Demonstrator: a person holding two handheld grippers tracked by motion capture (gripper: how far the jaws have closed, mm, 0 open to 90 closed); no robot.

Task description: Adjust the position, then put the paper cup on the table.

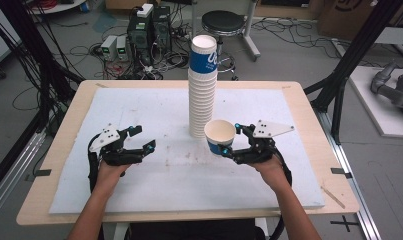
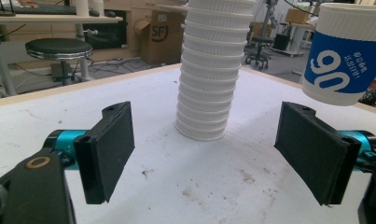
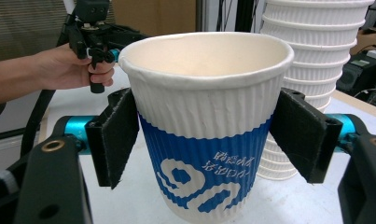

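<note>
Right claw (image 1: 229,145) in the high view grasps a paper cup (image 1: 220,136) just right of the tall cup stack (image 1: 203,90) on the bench (image 1: 59,150); left claw (image 1: 139,140) hovers released, well apart on the left. Left gripper view: black jaws gape over the white mat (image 2: 185,182), the stack beyond, the cup (image 2: 344,56) far right. Right gripper view: both pads (image 3: 115,140) press the blue-banded cup's (image 3: 204,140) ribbed sides.
</note>
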